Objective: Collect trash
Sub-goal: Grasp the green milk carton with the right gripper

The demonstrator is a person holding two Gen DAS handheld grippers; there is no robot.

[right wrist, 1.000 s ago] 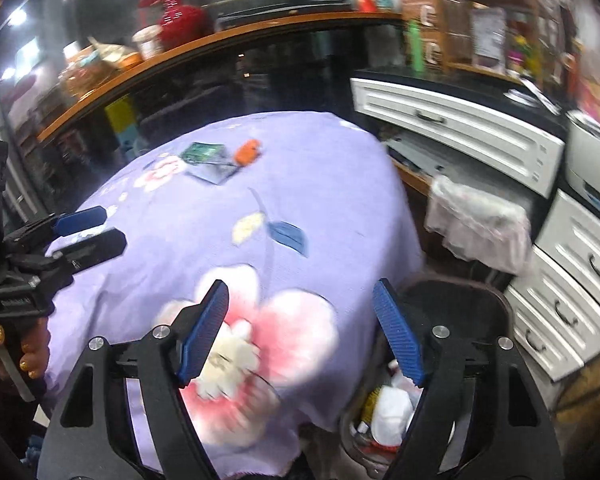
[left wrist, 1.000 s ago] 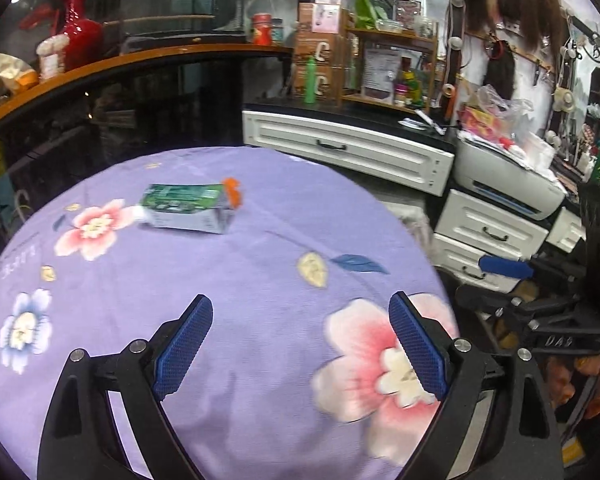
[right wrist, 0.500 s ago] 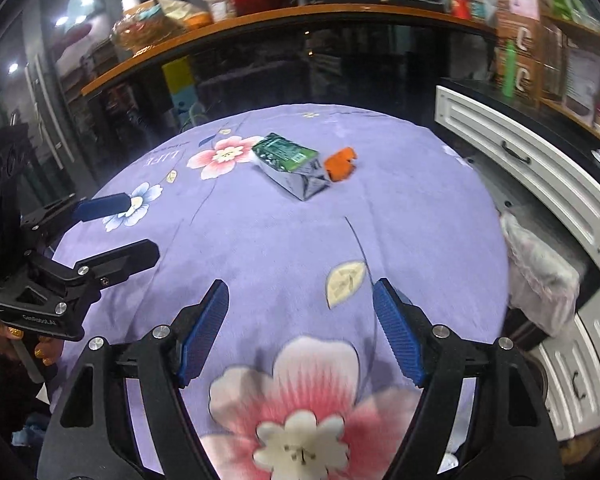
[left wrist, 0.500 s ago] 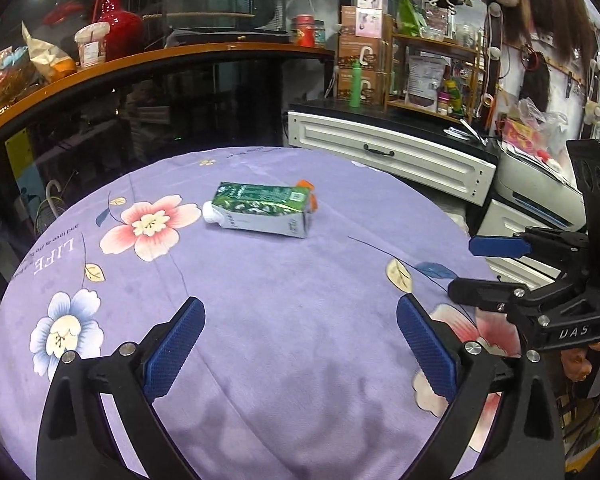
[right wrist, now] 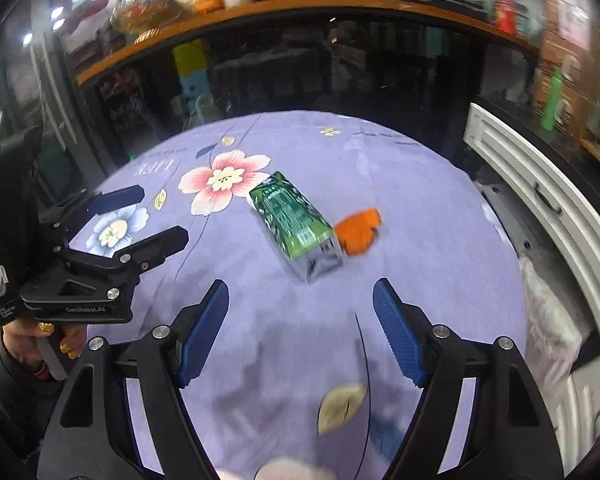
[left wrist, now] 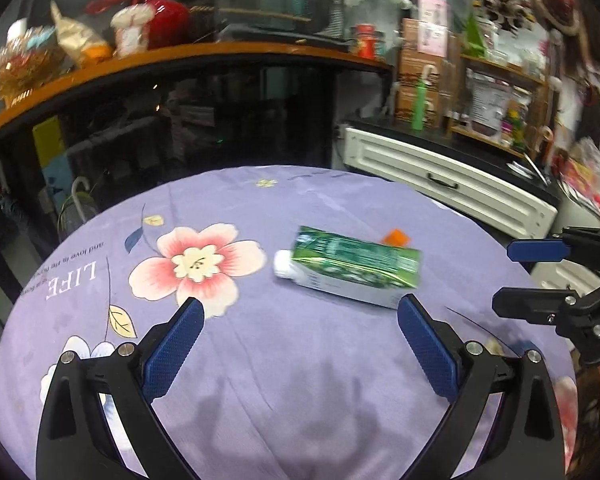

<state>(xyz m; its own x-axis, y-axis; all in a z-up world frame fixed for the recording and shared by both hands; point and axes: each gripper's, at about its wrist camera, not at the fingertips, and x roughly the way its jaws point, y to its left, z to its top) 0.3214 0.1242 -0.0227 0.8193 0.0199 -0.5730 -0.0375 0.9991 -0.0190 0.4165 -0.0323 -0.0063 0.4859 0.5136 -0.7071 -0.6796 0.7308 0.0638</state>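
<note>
A green and white drink carton (left wrist: 350,270) lies on its side on the round table with the purple flowered cloth (left wrist: 260,360). A small orange scrap (left wrist: 396,237) lies just behind it. My left gripper (left wrist: 300,320) is open and empty, a short way in front of the carton. In the right wrist view the carton (right wrist: 296,228) and the orange scrap (right wrist: 358,230) lie ahead of my right gripper (right wrist: 300,312), which is open and empty. The right gripper also shows in the left wrist view (left wrist: 532,276), and the left gripper in the right wrist view (right wrist: 156,216).
A dark glass counter with an orange top (left wrist: 180,56) curves behind the table. White drawers (left wrist: 440,184) stand at the right, with cluttered shelves (left wrist: 480,80) above. A crumpled white bag (right wrist: 548,312) hangs off the table's right side.
Both grippers have swung left and moved forward over the table toward the carton, which now looks larger and nearer. The bin seen beside the table one second ago is out of view.
</note>
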